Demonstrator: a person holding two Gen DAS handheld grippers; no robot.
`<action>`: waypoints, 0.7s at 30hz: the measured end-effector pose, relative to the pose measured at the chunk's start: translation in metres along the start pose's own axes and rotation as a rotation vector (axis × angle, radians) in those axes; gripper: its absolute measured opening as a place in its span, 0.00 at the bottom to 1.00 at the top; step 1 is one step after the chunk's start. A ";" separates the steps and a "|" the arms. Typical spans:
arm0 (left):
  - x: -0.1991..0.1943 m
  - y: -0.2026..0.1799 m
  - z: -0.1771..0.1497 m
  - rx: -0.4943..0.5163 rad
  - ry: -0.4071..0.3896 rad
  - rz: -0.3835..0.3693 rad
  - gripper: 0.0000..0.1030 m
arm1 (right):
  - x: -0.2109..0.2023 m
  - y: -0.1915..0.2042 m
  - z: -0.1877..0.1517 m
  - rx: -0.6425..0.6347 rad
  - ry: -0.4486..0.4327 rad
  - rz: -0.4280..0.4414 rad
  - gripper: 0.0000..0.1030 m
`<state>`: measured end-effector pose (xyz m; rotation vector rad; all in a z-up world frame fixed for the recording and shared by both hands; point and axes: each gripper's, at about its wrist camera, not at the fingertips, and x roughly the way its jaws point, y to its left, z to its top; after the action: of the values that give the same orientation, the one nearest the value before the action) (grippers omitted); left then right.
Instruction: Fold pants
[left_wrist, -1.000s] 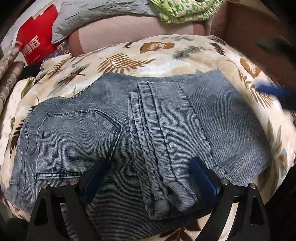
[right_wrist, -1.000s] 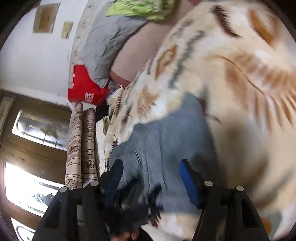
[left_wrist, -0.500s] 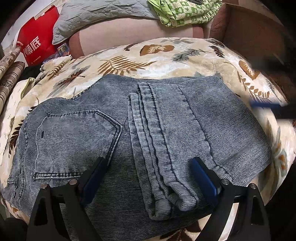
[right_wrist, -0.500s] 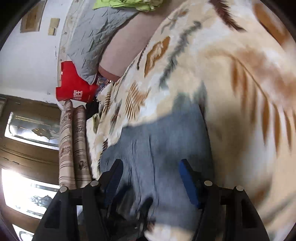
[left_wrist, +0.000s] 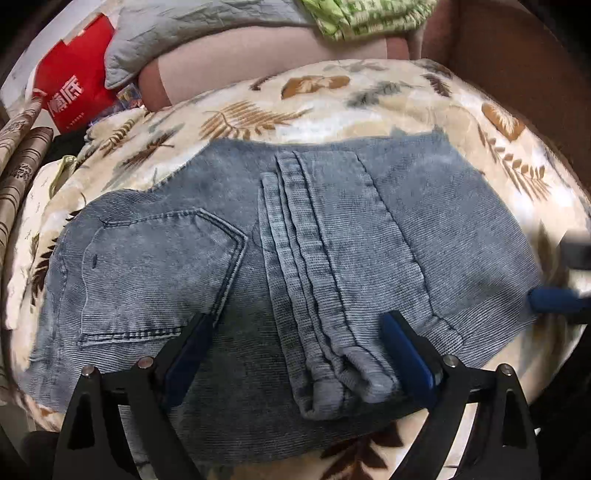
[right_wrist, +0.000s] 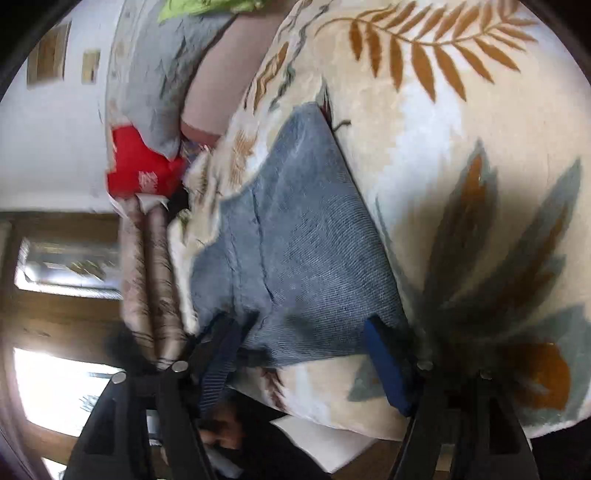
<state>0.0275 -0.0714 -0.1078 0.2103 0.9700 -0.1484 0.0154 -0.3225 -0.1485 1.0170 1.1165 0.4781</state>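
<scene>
Two tools open | pants (left_wrist: 280, 266) on blanket (left_wrist: 332, 103) | pillow (left_wrist: 192, 33) behind

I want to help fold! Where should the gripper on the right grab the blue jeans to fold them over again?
Probably the folded edge of the jeans nearest the right gripper, coming in low from the side over the leaf blanket. That edge lies flat and bare, and the open jaws already straddle its corner. The left gripper hangs open over the middle hems.
</scene>
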 end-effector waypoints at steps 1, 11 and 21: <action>-0.001 0.002 0.000 -0.004 0.003 -0.007 0.92 | -0.009 0.012 0.005 -0.032 -0.005 -0.010 0.71; 0.000 0.008 -0.002 -0.009 -0.012 -0.051 0.92 | 0.046 0.049 0.135 -0.098 -0.008 -0.103 0.71; -0.023 0.036 0.002 -0.107 -0.074 -0.136 0.91 | 0.017 0.060 0.096 -0.113 -0.013 -0.063 0.72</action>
<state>0.0247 -0.0359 -0.0835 0.0405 0.9155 -0.2271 0.1183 -0.3208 -0.0980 0.8822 1.0950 0.4780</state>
